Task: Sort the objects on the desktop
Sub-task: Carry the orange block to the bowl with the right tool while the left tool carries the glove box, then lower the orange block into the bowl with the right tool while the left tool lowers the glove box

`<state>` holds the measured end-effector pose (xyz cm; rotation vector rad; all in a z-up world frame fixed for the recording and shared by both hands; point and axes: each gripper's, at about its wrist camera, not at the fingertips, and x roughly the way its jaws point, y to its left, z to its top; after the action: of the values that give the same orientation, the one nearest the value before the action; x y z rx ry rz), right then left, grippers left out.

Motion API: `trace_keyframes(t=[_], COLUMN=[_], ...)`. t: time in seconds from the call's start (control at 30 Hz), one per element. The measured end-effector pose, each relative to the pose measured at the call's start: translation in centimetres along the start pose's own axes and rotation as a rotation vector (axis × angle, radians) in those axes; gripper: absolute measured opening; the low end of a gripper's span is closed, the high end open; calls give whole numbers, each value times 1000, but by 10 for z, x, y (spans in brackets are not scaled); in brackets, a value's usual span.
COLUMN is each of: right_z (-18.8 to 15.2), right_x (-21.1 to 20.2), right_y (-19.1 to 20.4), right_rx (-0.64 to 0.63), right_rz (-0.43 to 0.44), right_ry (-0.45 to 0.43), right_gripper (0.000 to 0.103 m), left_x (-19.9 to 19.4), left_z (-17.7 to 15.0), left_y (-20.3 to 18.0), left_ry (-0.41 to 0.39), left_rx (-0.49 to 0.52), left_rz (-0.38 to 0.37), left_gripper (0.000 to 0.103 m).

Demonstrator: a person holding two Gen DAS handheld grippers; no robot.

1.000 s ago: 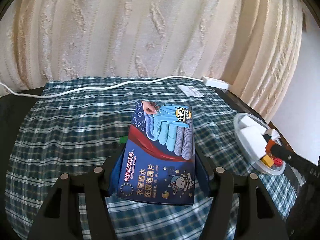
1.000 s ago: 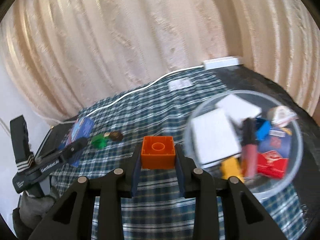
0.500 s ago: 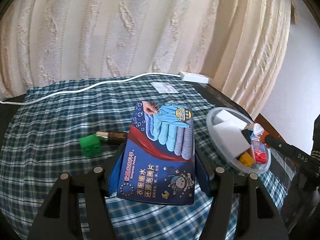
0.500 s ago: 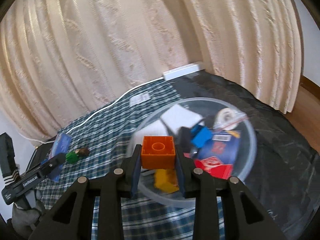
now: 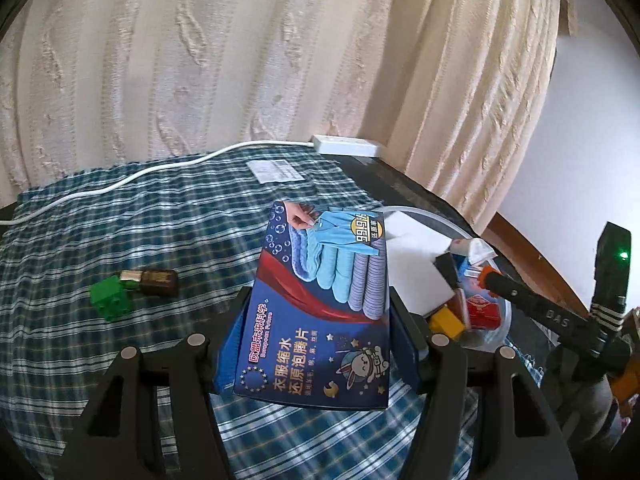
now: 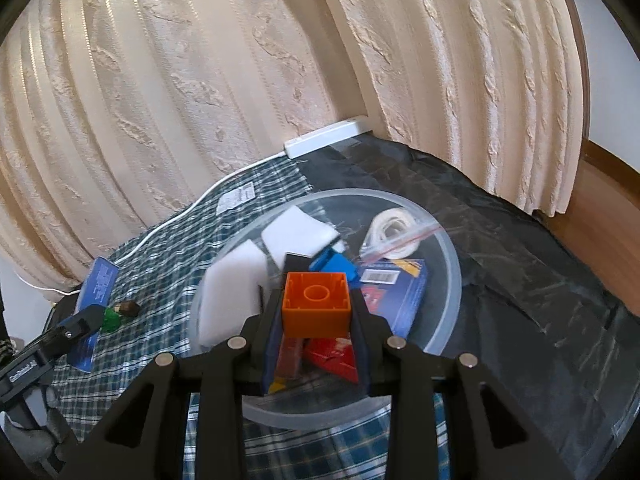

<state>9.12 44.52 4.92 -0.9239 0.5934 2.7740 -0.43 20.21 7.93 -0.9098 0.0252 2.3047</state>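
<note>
The left gripper point(image 5: 320, 320) is clamped on a dark blue box point(image 5: 320, 312) printed with folded clothes and a cartoon rabbit, its two fingers pressing the box's long sides and holding it clear above the checked cloth point(image 5: 120, 220). The right gripper point(image 6: 316, 320) is closed on an orange toy brick point(image 6: 316, 304), hollow side facing the camera, held over a round clear plastic tray point(image 6: 448, 280). The tray sits partly on the cloth and partly on a black sheet point(image 6: 540, 280), and already holds white foam blocks point(image 6: 232, 288), a blue brick point(image 6: 334, 264), a small blue carton point(image 6: 400, 292), a red packet point(image 6: 336, 356), a yellow piece point(image 5: 446, 320) and a zip bag with a white coil inside point(image 6: 394, 232). Out on the cloth, well apart from the tray, lie a green brick point(image 5: 110, 298) and a small brown bottle point(image 5: 154, 280) – touching each other. A white cable point(image 5: 120, 184) runs along the far edge to a power strip point(image 5: 346, 145) at the foot of the cream curtain point(image 5: 280, 60).
</note>
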Motion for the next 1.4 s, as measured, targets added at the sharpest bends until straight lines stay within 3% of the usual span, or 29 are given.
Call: trace_keyframes(t=[0.8, 1.13, 1.4], right_z=[9, 12, 13], right_x=[29, 23, 19], right_y=[-13, -25, -26], right_rx=[-34, 29, 45], right_rz=[-12, 2, 7], right_ry=[22, -12, -32], right_gripper=[35, 35, 45], left_x=[35, 48, 58], left_z=[11, 17, 22], left_y=[-53, -69, -78], left_ry=[41, 57, 63], left_rx=[42, 55, 58], left_rz=[-78, -112, -131], left_gripper=[66, 66, 66])
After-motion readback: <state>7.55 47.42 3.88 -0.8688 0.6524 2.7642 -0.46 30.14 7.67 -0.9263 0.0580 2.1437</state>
